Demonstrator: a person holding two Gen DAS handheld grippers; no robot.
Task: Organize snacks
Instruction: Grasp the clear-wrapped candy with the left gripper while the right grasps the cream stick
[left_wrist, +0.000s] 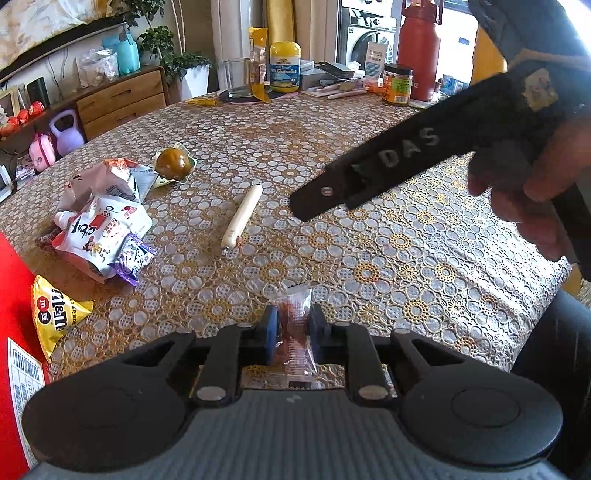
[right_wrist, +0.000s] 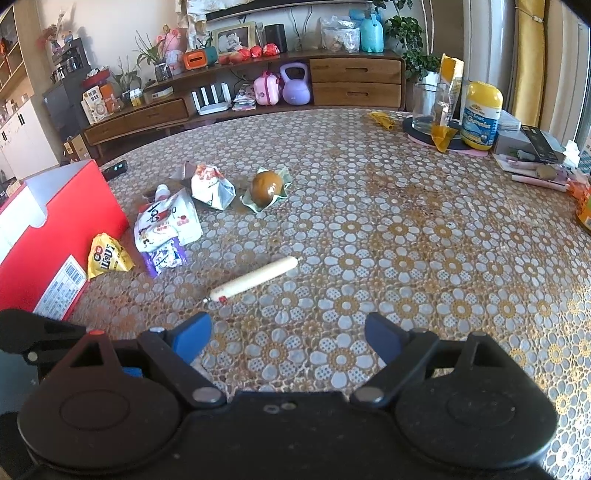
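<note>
My left gripper is shut on a small clear packet with a reddish-brown snack, low over the table. My right gripper is open and empty above the tablecloth; it shows from the side in the left wrist view. A cream sausage stick lies ahead of it, also in the left wrist view. Left of that lie a white pouch, a purple packet, a yellow M&M's bag, a crumpled white packet and a brown wrapped egg. A red box stands at the left.
The flower-pattern tablecloth covers the table. At the far right stand a glass, a yellow-lidded jar, boxes and pens. A red flask and an orange-labelled jar stand at the back. A wooden sideboard lies beyond.
</note>
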